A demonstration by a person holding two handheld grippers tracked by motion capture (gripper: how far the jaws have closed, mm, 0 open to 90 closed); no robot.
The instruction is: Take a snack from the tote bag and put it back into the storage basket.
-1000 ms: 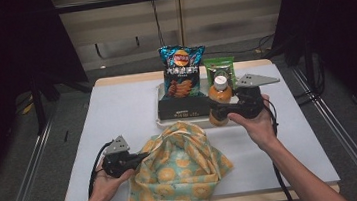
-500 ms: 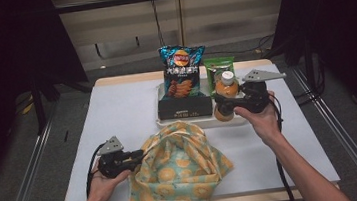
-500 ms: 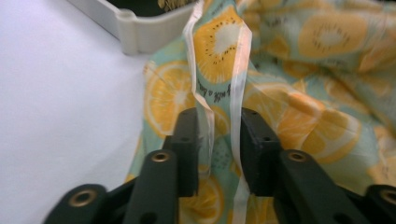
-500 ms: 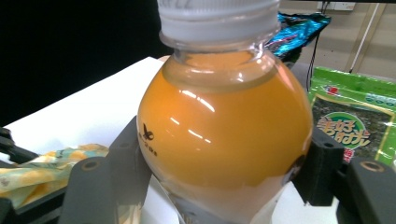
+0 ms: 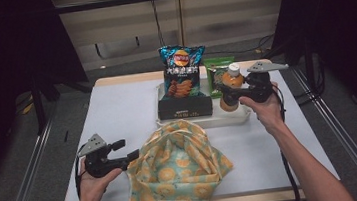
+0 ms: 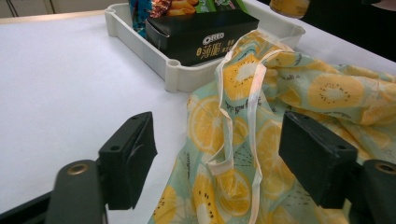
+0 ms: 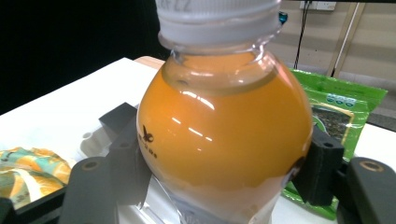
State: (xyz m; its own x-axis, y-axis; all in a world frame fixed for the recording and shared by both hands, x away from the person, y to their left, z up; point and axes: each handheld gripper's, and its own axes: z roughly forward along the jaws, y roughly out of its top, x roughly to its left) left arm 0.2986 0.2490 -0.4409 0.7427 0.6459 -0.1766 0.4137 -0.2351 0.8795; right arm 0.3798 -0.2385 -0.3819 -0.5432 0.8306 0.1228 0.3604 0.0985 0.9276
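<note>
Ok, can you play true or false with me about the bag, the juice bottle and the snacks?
1. The right gripper is clamped on the orange juice bottle. True.
2. The left gripper is squeezing the bag tight. False: its jaws have just been opening, and the cloth lies loose between them.
3. The bag has orange slices printed on it. True.
4. The chip bag lies flat on the table, outside the tray. False: it stands upright in the tray behind the black box.
5. The bottle's cap is off. False: a white cap is on.
</note>
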